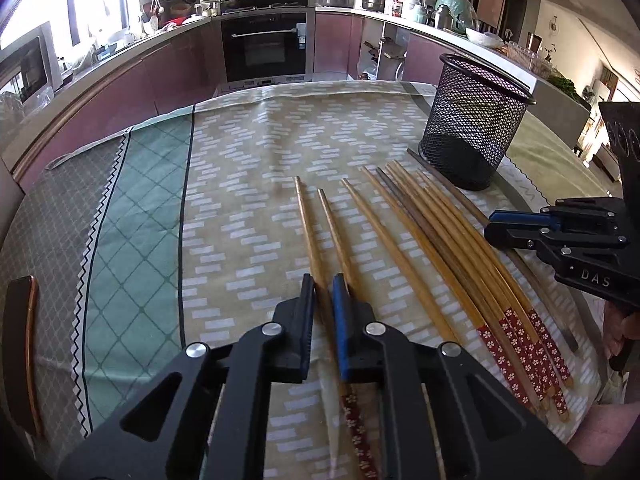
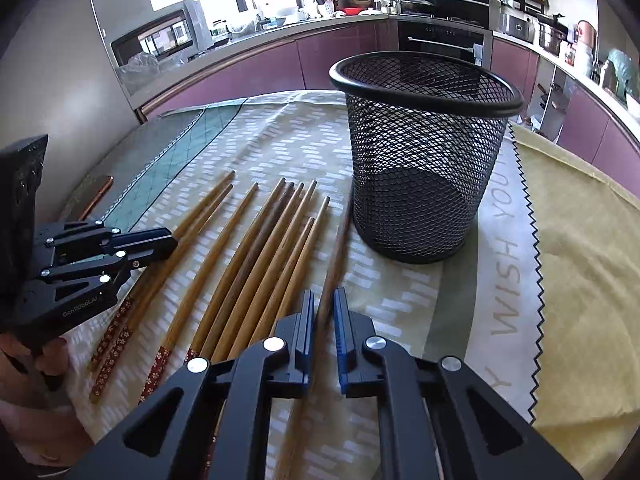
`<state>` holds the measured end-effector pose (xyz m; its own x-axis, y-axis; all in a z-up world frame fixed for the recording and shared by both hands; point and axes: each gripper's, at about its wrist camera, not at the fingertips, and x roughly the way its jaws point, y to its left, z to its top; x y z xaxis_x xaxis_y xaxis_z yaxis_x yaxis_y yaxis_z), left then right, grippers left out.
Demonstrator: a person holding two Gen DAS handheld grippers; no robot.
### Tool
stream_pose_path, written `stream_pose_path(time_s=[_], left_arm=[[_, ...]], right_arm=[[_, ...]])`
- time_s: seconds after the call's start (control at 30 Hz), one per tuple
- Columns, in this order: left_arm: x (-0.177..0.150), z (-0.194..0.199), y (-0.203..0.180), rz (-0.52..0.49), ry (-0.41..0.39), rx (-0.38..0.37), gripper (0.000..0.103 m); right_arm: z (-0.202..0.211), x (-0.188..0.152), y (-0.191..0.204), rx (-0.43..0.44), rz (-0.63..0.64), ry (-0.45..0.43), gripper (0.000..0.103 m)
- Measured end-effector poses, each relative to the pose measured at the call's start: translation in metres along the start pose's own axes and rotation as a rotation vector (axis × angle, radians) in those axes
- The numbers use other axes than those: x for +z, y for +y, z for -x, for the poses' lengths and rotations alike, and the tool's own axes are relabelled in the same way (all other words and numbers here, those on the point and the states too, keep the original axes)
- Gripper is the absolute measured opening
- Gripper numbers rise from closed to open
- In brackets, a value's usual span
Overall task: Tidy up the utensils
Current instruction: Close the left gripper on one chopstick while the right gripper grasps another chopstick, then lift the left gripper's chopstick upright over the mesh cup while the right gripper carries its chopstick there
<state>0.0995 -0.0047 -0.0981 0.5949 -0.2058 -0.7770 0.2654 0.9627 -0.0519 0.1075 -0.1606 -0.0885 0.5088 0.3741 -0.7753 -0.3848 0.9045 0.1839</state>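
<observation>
Several wooden chopsticks [image 1: 440, 240] with red flowered ends lie side by side on the tablecloth, also in the right wrist view [image 2: 256, 264]. A black mesh cup [image 1: 474, 120] stands upright and empty behind them, also in the right wrist view [image 2: 420, 152]. My left gripper [image 1: 323, 284] is nearly closed around the leftmost chopstick [image 1: 308, 232], low over the cloth. My right gripper [image 2: 323, 298] is closed on a dark chopstick [image 2: 334, 264], which looks blurred and points toward the cup's base. The right gripper shows in the left wrist view [image 1: 496, 228].
The patterned tablecloth [image 1: 240, 200] covers the table, with a yellow cloth [image 2: 580, 240] at the right. A brown chair back [image 1: 24, 340] stands at the left edge. Kitchen counters and an oven [image 1: 264, 48] lie beyond the table.
</observation>
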Motion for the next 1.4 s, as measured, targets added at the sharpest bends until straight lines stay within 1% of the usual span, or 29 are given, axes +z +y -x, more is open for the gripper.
stream_pose_path(time_s=[0.07, 0.17, 0.23, 0.33, 0.5, 0.7, 0.77, 0.9, 1.1, 1.17, 1.2, 1.27, 1.33, 1.4], left_arm=[[0.001, 0.002, 0.003, 0.027, -0.005, -0.015, 0.008], [0.002, 0.01, 0.006, 0.041, -0.021, -0.033, 0.008], [0.005, 0.019, 0.007, 0.043, -0.039, -0.058, 0.008], [0.012, 0.035, 0.005, 0.042, -0.078, -0.101, 0.008], [0.033, 0.069, 0.0, 0.029, -0.162, -0.182, 0.008], [0.06, 0.109, -0.009, 0.007, -0.283, -0.271, 0.007], [0.072, 0.119, -0.012, 0.003, -0.325, -0.289, 0.007], [0.099, 0.13, -0.021, 0.004, -0.412, -0.313, 0.007], [0.145, 0.136, -0.041, 0.003, -0.496, -0.341, 0.007], [0.157, 0.134, -0.05, -0.01, -0.503, -0.349, 0.007], [0.163, 0.132, -0.055, -0.019, -0.5, -0.339, 0.007], [0.171, 0.121, -0.065, -0.033, -0.473, -0.328, 0.007], [0.175, 0.106, -0.072, -0.044, -0.429, -0.33, 0.007], [0.176, 0.089, -0.08, -0.058, -0.379, -0.316, 0.008]], right_arm=[[0.003, -0.001, -0.002, 0.018, -0.015, -0.01, 0.006], [0.015, -0.001, -0.006, 0.059, -0.03, -0.041, 0.006], [0.025, 0.0, -0.007, 0.095, -0.032, -0.069, 0.006], [0.044, 0.004, -0.008, 0.137, -0.031, -0.121, 0.006], [0.077, 0.012, -0.011, 0.175, -0.031, -0.222, 0.006], [0.111, 0.027, -0.017, 0.186, -0.025, -0.335, 0.006], [0.121, 0.036, -0.022, 0.174, -0.016, -0.374, 0.006], [0.136, 0.059, -0.026, 0.165, -0.002, -0.432, 0.006], [0.159, 0.091, -0.042, 0.139, -0.002, -0.503, 0.006], [0.161, 0.1, -0.047, 0.109, -0.005, -0.522, 0.006], [0.162, 0.103, -0.051, 0.097, -0.006, -0.526, 0.006], [0.156, 0.106, -0.055, 0.084, -0.009, -0.517, 0.006], [0.145, 0.11, -0.06, 0.071, -0.009, -0.482, 0.006], [0.131, 0.11, -0.063, 0.064, -0.008, -0.434, 0.006]])
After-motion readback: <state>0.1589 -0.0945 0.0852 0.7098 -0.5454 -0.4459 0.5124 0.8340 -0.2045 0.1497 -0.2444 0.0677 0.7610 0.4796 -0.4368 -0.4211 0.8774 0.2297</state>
